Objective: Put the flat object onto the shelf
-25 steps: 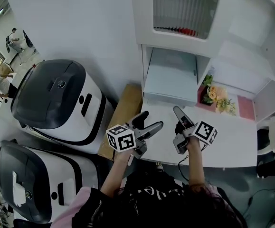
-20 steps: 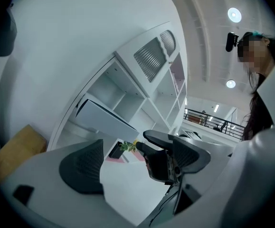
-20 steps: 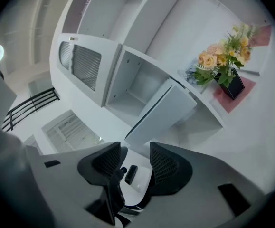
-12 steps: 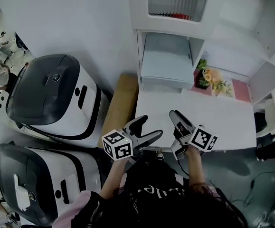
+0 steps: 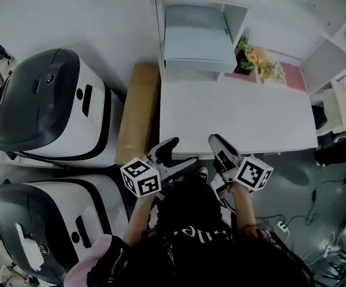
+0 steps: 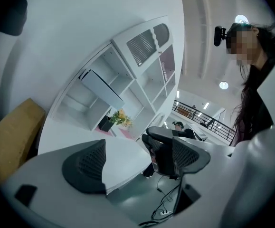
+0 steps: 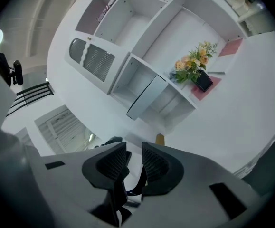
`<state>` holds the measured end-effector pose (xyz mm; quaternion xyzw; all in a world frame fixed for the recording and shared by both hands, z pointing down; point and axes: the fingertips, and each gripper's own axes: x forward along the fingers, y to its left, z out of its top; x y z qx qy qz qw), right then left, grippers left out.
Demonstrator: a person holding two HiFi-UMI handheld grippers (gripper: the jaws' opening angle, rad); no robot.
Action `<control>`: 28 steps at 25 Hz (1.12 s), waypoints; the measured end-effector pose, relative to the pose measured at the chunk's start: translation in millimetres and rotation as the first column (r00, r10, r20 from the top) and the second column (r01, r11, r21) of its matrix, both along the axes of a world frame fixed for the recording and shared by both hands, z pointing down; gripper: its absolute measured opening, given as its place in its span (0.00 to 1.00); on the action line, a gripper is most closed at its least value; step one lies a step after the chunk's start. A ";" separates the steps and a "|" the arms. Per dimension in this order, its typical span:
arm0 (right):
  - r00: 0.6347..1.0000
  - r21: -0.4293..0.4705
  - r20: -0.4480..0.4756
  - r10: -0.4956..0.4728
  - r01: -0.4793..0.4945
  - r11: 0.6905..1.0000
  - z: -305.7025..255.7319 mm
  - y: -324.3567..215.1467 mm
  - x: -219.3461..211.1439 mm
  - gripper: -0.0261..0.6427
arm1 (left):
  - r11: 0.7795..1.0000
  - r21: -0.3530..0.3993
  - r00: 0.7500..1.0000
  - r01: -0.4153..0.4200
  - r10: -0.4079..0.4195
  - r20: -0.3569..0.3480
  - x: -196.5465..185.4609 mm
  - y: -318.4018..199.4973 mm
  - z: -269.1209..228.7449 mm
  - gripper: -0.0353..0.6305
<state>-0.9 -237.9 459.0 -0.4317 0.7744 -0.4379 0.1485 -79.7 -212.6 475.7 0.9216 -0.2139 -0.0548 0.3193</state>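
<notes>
Hovering just off the near edge of the white table [image 5: 238, 118], both grippers are empty and well apart from the task's thing. The flat object [image 5: 196, 31], a pale slab, already lies inside the left compartment of the shelf [image 5: 158, 34], which stands along the table's far edge. Judgement: placing looks done and the tools sit back here because nothing is left to carry.

The left gripper [image 5: 183, 151] has its jaws spread wide with nothing between them, only table and floor showing through the gap. The right gripper [image 5: 216, 142] has its jaws closing, down to a narrow slot, pads not touching, and no object in that slot. That looks like a relaxed hold, not a grip.

A potted flower bunch [image 5: 256, 55] sits at the far edge beside that compartment, with a pink mat [image 5: 292, 76] further toward the far right corner. A brown box [image 5: 138, 112] lies off the table's left edge, next to two white-and-black machines [image 5: 47, 109].

Views differ. The head view gives the layout and shows the slab lying flat on the compartment floor. The left gripper view shows the upper shelf compartments and a slatted panel, which the head view cuts off, plus the other gripper beyond its jaws. Only the right gripper view shows how narrow its slot is; from above, those jaws read as one dark shape.
</notes>
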 end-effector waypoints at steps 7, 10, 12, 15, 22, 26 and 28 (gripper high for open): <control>0.998 -0.003 -0.066 -0.011 0.011 1.000 10.2 33.0 -0.4 0.19 | 0.998 0.026 0.998 -0.058 0.057 0.025 9.4 30.8 7.6 0.73; 0.992 0.014 -0.124 -0.020 0.021 1.000 7.6 46.0 4.9 0.18 | 0.997 0.045 0.997 -0.067 0.065 0.041 14.3 43.0 7.4 0.73; 0.991 0.036 -0.133 -0.033 0.038 0.999 2.7 55.8 7.5 0.17 | 0.996 0.064 0.997 -0.063 0.059 0.057 18.1 50.7 6.3 0.73; 0.986 0.052 -0.160 -0.048 0.057 0.997 -1.8 77.9 19.4 0.16 | 0.995 0.087 0.996 -0.054 0.048 0.071 28.7 66.3 2.6 0.73; 0.983 0.101 -0.160 -0.087 0.104 0.989 -16.4 160.8 60.1 0.15 | 0.991 0.130 0.999 0.014 -0.019 0.040 70.1 126.1 -21.0 0.71; 0.976 0.134 -0.184 -0.114 0.140 0.981 -21.9 211.8 87.7 0.15 | 0.986 0.156 0.998 0.056 -0.052 -0.026 94.5 173.5 -42.1 0.55; 0.975 0.144 -0.188 -0.121 0.149 0.978 -21.5 237.1 97.7 0.15 | 0.985 0.160 0.997 0.068 -0.060 -0.058 103.0 199.4 -48.8 0.44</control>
